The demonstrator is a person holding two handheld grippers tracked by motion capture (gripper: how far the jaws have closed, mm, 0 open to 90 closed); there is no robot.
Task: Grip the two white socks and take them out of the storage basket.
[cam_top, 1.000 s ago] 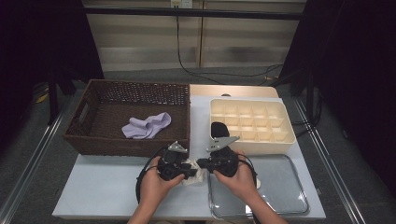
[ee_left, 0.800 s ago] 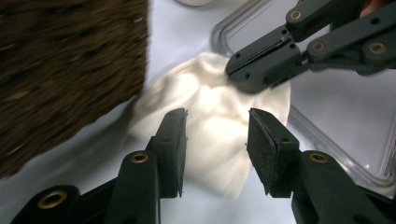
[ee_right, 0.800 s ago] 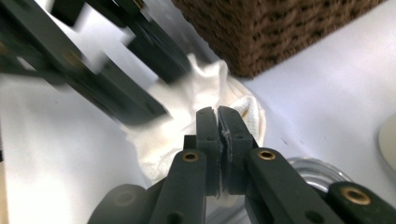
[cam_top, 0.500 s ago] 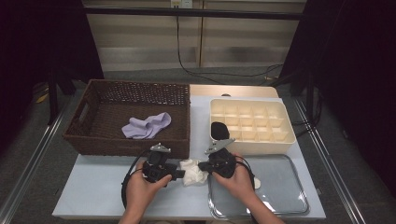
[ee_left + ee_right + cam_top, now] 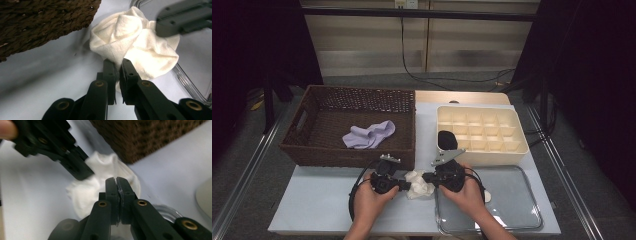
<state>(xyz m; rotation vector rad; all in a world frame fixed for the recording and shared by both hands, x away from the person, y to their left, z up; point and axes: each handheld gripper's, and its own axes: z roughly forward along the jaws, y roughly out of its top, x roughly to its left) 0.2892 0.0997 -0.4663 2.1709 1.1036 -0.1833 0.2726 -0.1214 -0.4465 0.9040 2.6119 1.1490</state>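
Observation:
A crumpled white cloth lies on the pale table near the front edge, between the two grippers. My left gripper comes at it from the left. Its jaws have just been closing and now pinch a fold of the white cloth at its near edge. My right gripper reaches in from the right, jaws pressed together on the other side of the white cloth. The left gripper's jaws appear in the right gripper view at upper left, touching the cloth.
A brown wicker basket at the back left holds a lilac cloth. A cream divided box stands at the back right with a black item in one cell. A clear tray lies under my right hand.
The left hand drew a little to the left, away from the right one, and more of the white cloth now shows between the grippers. The left jaws closed onto the cloth.

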